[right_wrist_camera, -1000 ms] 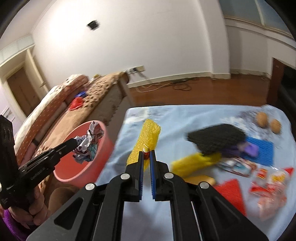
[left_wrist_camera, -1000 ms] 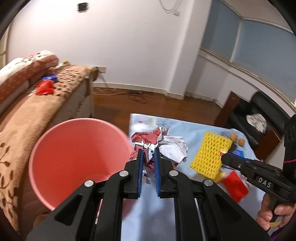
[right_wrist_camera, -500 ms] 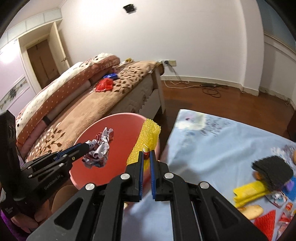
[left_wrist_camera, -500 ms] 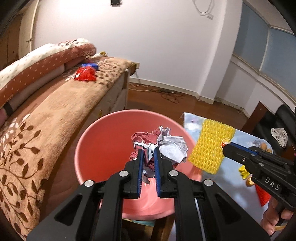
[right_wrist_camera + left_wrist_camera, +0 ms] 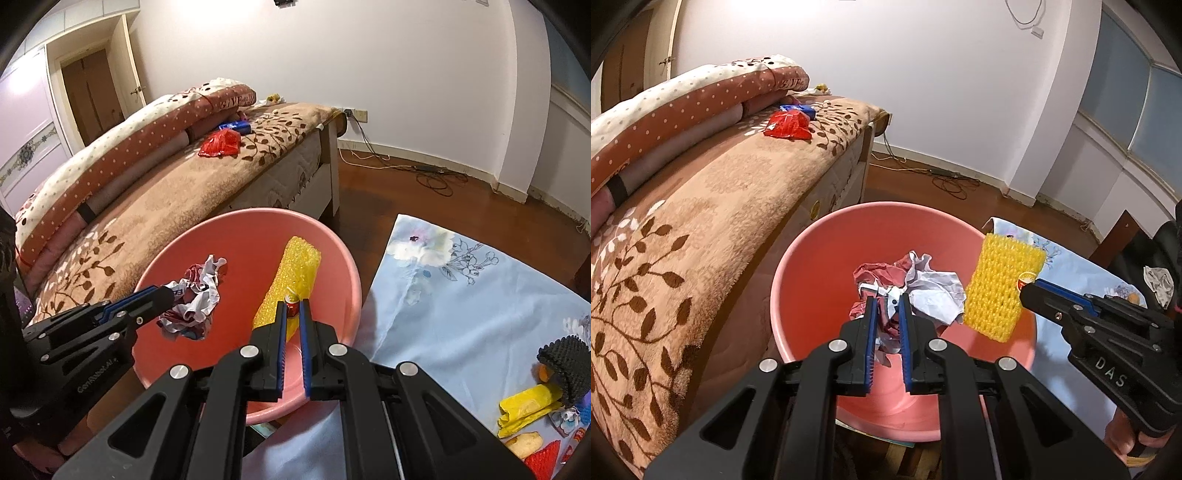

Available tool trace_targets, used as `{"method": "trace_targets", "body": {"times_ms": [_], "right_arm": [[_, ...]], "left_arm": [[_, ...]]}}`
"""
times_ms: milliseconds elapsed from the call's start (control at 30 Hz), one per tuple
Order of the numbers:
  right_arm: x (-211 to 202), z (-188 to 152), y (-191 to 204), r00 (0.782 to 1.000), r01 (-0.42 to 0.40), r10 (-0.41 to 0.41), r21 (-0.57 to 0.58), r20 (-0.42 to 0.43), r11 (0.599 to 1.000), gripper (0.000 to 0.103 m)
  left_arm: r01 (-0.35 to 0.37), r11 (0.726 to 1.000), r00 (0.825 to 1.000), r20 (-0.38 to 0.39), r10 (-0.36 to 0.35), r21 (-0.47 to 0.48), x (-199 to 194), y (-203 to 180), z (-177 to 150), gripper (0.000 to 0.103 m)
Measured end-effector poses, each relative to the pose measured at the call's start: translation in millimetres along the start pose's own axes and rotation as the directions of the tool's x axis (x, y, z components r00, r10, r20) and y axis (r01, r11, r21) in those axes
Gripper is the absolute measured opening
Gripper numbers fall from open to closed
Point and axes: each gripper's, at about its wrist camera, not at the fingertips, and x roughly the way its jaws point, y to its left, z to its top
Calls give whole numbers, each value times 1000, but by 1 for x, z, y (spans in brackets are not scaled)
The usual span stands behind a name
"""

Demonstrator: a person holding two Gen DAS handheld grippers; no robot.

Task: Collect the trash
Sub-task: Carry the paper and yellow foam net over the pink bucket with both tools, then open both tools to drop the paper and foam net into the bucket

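Observation:
A pink plastic bucket (image 5: 812,266) (image 5: 343,273) stands between the bed and the table. My left gripper (image 5: 886,301) (image 5: 170,295) is shut on a crumpled red and white paper wad (image 5: 923,284) (image 5: 199,295) and holds it over the bucket's mouth. My right gripper (image 5: 291,306) (image 5: 1025,288) is shut on the edge of a yellow foam fruit net (image 5: 295,273) (image 5: 997,288), which hangs over the right side of the bucket. A small red sticker sits on the net at the pinch point.
A bed with a brown leaf-patterned blanket (image 5: 683,229) lies left of the bucket, with a red wrapper (image 5: 788,125) on it. The table under a light blue floral cloth (image 5: 461,302) holds more litter at the right: a black foam net (image 5: 565,362), a yellow wrapper (image 5: 528,406).
Both grippers have swung left from over the table to above the bucket, carrying the paper wad and the yellow net with them. Their grips have not changed.

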Motion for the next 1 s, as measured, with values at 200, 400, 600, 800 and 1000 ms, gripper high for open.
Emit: {"method": "trace_targets", "body": {"times_ms": [200, 400, 600, 800, 1000], "right_arm": [[4, 0, 2, 1000, -3, 3, 0, -9, 1000, 7], [2, 0, 5, 1000, -21, 21, -9, 1, 1000, 12], [-4, -2, 2, 1000, -26, 26, 1, 13, 1000, 23], [-18, -5, -6, 999, -26, 25, 32, 33, 999, 25], [-41, -15, -20, 998, -16, 12, 69, 58, 998, 26]], "left_arm": [[5, 1000, 1000, -5, -5, -3, 1, 1, 0, 13], [2, 1000, 1000, 0, -2, -21, 0, 4, 1, 34], [3, 1000, 1000, 6, -3, -6, -4, -1, 0, 37], [7, 1000, 1000, 17, -7, 6, -10, -8, 1, 37], [26, 999, 999, 28, -26, 26, -19, -21, 0, 37]]}}
